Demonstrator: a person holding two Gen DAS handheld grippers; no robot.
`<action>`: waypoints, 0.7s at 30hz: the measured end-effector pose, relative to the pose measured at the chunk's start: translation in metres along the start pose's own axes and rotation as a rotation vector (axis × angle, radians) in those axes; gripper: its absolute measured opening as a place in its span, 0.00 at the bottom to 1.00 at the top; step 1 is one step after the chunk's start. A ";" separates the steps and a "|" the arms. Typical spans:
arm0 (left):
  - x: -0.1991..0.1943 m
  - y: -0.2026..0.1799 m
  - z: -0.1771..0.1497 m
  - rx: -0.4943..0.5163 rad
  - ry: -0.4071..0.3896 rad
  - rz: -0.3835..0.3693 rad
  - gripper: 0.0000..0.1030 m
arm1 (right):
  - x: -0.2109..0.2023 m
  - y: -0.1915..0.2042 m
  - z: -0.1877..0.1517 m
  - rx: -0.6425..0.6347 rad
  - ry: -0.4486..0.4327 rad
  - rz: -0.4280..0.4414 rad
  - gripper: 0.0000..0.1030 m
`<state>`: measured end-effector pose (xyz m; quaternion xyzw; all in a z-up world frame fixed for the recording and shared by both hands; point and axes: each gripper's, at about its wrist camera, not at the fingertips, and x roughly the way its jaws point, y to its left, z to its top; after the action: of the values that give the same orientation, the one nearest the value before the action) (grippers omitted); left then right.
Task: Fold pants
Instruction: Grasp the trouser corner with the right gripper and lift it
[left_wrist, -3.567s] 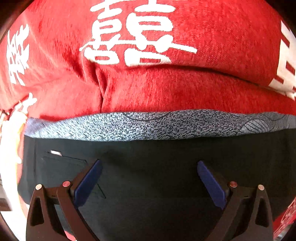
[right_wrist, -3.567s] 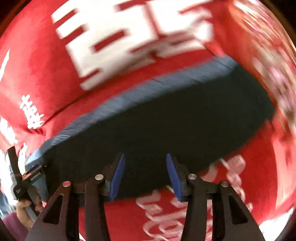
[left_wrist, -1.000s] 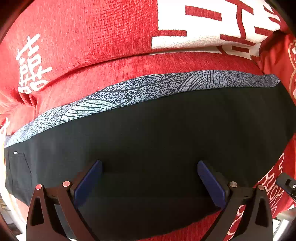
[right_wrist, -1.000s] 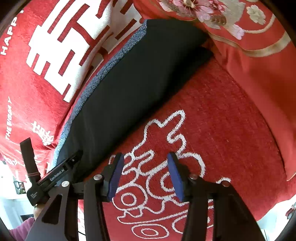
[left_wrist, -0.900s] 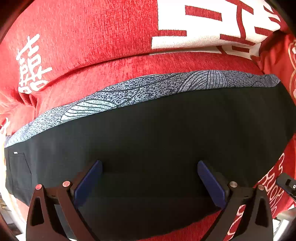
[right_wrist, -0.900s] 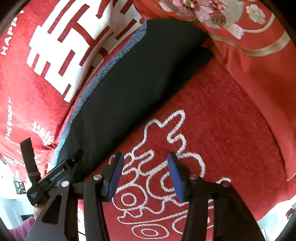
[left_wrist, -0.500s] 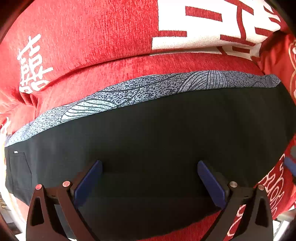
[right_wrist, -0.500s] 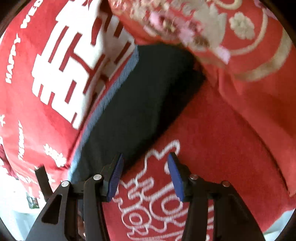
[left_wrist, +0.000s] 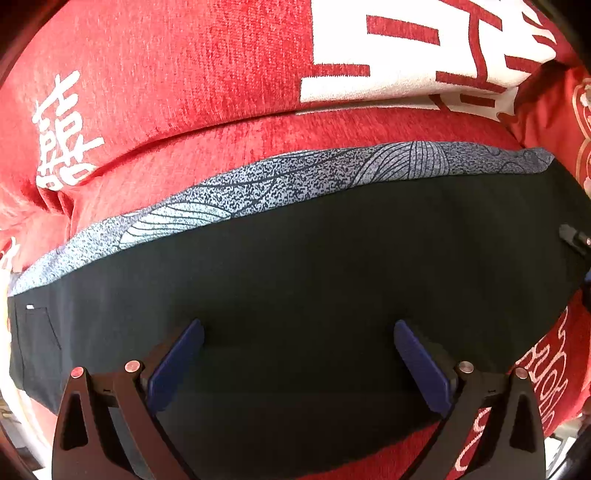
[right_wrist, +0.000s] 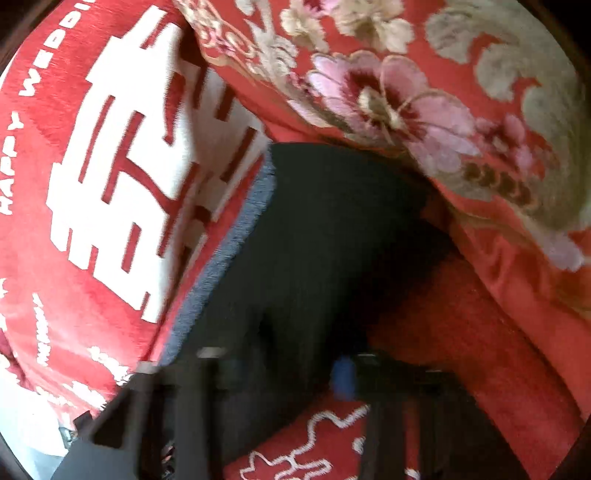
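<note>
Pants (left_wrist: 314, 280): my view, 1 flat black band, grey patterned edge farthest.
Left gripper (left_wrist: 299, 354): spread wide, empty.
Right gripper (right_wrist: 280, 373): blurred, can't tell.
Floral cushion (right_wrist: 424, 110): crowds pants' end.

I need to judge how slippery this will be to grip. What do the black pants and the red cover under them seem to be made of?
The black pants look like smooth, matte woven fabric; their grey patterned band has a printed, speckled look. The red cover looks like plush chenille or velour, with a visible ribbed pile. Fibre cannot be told.

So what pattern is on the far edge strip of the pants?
Grey speckle with dark curved lines on the strip; the pants are black. Left wrist view shows it best.
</note>
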<state>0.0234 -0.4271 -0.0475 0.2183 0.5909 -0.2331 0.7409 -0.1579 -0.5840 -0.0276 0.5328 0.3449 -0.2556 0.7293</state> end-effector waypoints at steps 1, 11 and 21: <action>-0.003 -0.002 0.002 0.006 -0.004 0.013 0.97 | -0.002 -0.001 0.001 0.003 0.004 0.012 0.15; -0.015 -0.048 0.032 0.053 -0.032 -0.082 0.69 | -0.045 0.048 -0.007 -0.191 -0.007 0.118 0.14; 0.000 -0.042 0.032 0.069 -0.019 -0.123 0.81 | -0.060 0.101 -0.030 -0.385 -0.037 0.084 0.14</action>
<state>0.0229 -0.4798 -0.0431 0.2046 0.5876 -0.3007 0.7228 -0.1280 -0.5243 0.0738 0.3928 0.3514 -0.1639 0.8339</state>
